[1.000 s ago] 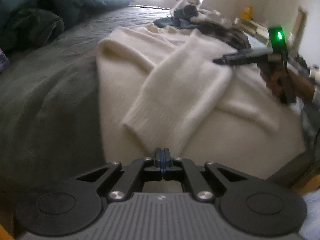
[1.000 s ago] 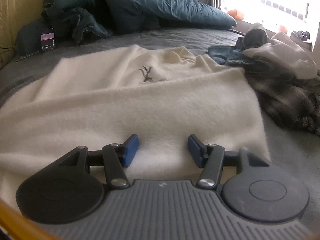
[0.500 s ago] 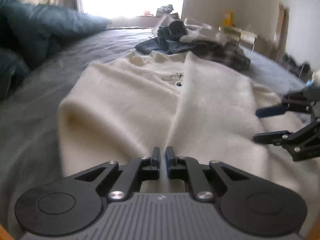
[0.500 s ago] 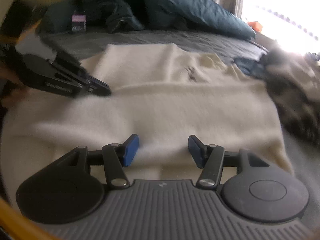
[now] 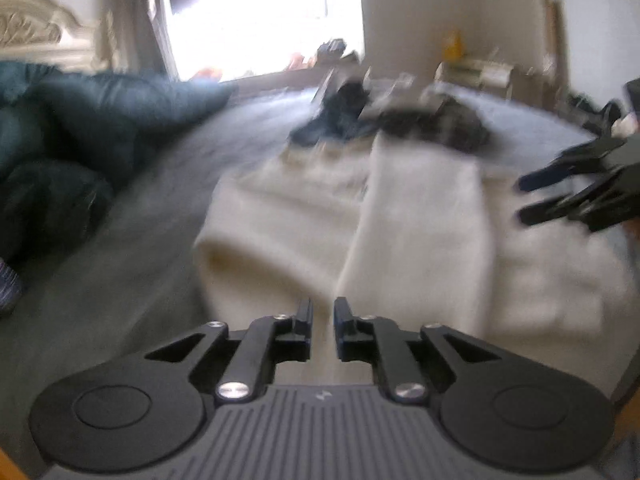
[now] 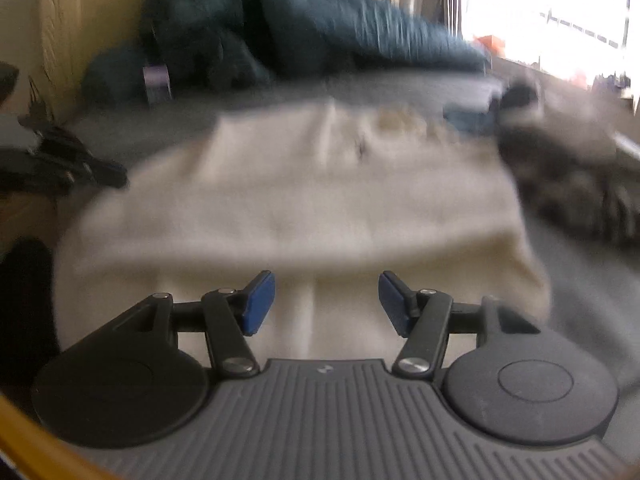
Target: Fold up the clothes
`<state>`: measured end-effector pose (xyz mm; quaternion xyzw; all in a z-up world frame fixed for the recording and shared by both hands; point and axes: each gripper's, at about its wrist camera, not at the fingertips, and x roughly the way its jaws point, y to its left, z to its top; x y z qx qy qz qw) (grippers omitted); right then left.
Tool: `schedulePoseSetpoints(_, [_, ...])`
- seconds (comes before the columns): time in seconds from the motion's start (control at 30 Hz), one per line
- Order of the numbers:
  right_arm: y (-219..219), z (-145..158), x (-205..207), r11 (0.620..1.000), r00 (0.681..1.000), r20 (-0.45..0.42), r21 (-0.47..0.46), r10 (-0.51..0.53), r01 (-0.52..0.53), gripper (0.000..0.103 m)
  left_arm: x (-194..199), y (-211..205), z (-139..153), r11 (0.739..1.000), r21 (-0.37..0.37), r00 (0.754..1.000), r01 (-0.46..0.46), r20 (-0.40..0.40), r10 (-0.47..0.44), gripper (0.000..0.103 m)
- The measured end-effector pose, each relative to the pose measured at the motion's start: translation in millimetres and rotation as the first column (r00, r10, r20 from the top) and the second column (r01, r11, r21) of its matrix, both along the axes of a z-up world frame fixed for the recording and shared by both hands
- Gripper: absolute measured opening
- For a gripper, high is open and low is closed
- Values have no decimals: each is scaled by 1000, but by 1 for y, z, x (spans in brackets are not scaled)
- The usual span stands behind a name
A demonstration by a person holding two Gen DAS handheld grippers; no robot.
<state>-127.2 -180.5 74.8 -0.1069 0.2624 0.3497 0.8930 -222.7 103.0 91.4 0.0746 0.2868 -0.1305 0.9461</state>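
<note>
Only the left view shows the sleeve folded across the cream sweater (image 5: 420, 224) on the grey bed (image 5: 132, 280). Left gripper (image 5: 322, 312) has just been opening, narrowly apart, empty; right gripper (image 6: 326, 300) wide apart, empty. Beyond the sweater lie piled clothes (image 6: 568, 160).

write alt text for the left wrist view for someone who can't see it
A cream sweater lies on a grey bed, one sleeve folded across its body, blurred by motion. The left gripper, slightly open and empty, is in the foreground; the open right gripper enters from the right. Unfolded clothes are piled behind.
</note>
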Motion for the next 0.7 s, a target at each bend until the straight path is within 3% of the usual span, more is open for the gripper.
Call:
schedulePoseSetpoints(0.1, [29, -8, 20, 999, 999, -3, -5, 39, -39, 59, 31, -18, -18, 996, -61, 996, 67, -55, -71, 16])
schedulePoseSetpoints(0.17, [52, -20, 34, 997, 998, -16, -35, 68, -68, 59, 39, -27, -43, 997, -5, 992, 80, -100, -80, 16])
schedulePoseSetpoints(0.23, [59, -35, 34, 992, 997, -39, -102, 73, -77, 59, 24, -24, -54, 997, 6, 994, 81, -68, -80, 16])
schedulePoseSetpoints(0.37, [40, -47, 15, 993, 998, -23, -99, 62, -64, 59, -14, 1, -56, 998, -67, 990, 21, -140, -30, 16])
schedulePoseSetpoints(0.5, [21, -46, 7, 993, 994, -102, -113, 30, -42, 59, -35, 11, -45, 998, -55, 981, -12, -193, 1, 15])
schedulePoseSetpoints(0.57, [22, -35, -2, 989, 998, -59, -140, 30, -38, 59, -34, 6, -30, 998, -57, 975, -36, -221, 23, 15])
schedulePoseSetpoints(0.63, [27, -20, -12, 985, 999, 8, -169, 43, -41, 59, -34, -5, -17, 999, -43, 981, -2, -194, -7, 19])
schedulePoseSetpoints(0.7, [34, -6, -15, 992, 997, 39, -109, 74, -69, 59, -31, -23, -9, 999, -11, 989, 43, -140, -44, 24])
